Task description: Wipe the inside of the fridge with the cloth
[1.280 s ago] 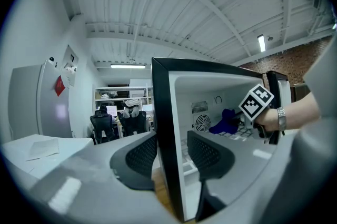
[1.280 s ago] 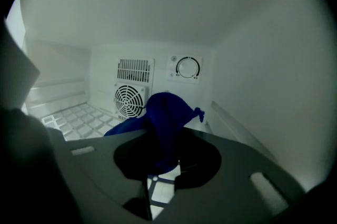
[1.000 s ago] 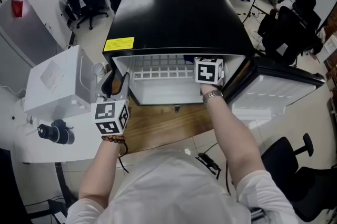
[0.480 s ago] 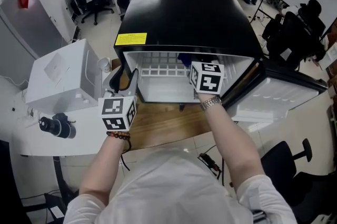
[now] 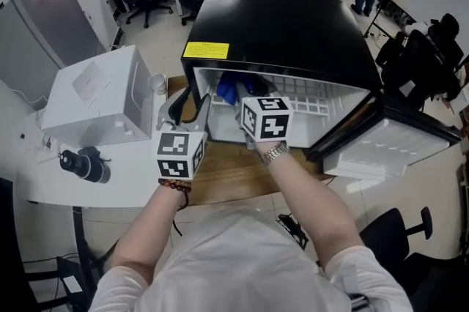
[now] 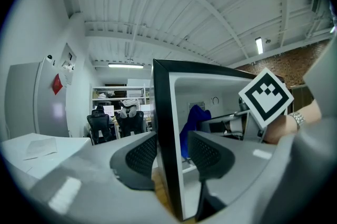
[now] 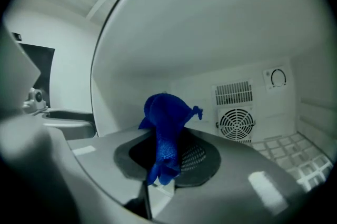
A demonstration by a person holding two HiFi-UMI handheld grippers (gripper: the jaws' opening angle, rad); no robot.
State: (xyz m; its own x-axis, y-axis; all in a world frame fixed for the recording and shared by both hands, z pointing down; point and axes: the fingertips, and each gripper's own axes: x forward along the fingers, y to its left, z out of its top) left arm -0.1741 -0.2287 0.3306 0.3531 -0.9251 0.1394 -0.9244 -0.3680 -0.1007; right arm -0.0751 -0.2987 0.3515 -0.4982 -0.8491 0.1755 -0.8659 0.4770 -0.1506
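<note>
blue woven cloth point(image 7: 166, 128), soft and light; we judge it will fold and drag rather than slide, so the best hold is a bunched pinch near its middle, leaving a loose wad ahead of the jaws to press on the liner. it is deep blue and crumpled, with a twisted tip standing up. the right gripper point(image 7: 168, 162) is clenched on it inside the fridge point(image 5: 278, 32), towards the fridge's left inner side. the left gripper point(image 6: 171, 157) seems to pinch the fridge's left side wall point(image 6: 167, 112) at its front edge.
</note>
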